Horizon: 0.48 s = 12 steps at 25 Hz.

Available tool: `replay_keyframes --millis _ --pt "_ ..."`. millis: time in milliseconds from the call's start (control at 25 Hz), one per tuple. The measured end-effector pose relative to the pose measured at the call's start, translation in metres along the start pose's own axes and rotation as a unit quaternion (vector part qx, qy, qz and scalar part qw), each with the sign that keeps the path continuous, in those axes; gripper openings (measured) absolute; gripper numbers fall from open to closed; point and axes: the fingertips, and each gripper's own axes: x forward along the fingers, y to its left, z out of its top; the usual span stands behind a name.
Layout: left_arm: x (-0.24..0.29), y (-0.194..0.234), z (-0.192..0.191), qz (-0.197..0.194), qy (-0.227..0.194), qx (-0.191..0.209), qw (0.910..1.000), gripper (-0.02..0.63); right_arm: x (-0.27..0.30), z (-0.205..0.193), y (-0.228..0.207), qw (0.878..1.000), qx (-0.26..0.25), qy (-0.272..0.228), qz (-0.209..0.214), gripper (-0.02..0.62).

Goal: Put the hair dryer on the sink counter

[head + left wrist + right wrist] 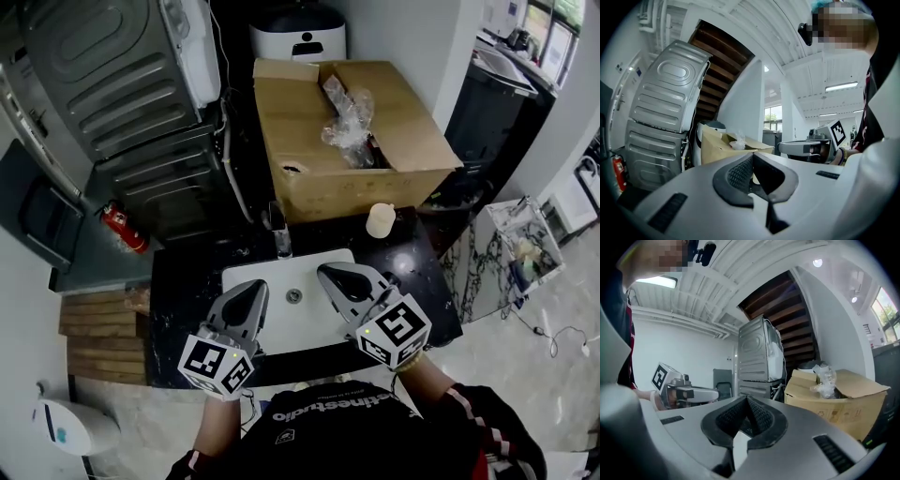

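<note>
Hair dryer: I cannot find it in any view. It does not lie on the part of the sink counter (417, 272) that shows.
Left gripper (251, 298): the jaws are pressed together with nothing between them. It hangs over the left side of the white sink (296, 326).
Right gripper (336, 278): the jaws are also clenched and empty, over the right side of the sink.
Task state: the dryer is in neither gripper and is not seen on the counter, so the wanted result does not show here. The grippers and the person's body hide some of the front edge, so I am less sure about that strip.
Possible place: perhaps the open cardboard box (319, 183) behind the counter, under the crumpled plastic wrap (347, 120). The shape there is too unclear to name.
On the counter: a faucet (279, 236) behind the basin, and a cream-coloured pot (381, 220) near the box.
Around: stacked grey machines (122, 103) at the left, with a red fire extinguisher (125, 230) below them.
In the way: the free black surface beside the basin is narrow, and the faucet and the pot take part of it.
</note>
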Motion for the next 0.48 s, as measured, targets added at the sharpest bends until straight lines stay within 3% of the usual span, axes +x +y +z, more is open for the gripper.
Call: replay_keyframes --millis 160,480 --pt "0.0002 -0.0017 -0.0009 -0.004 -0.003 -0.021 0.9998 0.015 0.0003 -0.0035 -0.0006 1.000 0.005 0.006 0.002 0.037" --pt "0.0029 -0.0032 -0.0009 -0.003 0.001 -0.010 0.9999 0.014 -0.0009 -0.0097 -0.0070 1.000 0.000 0.018 -0.009 0.037"
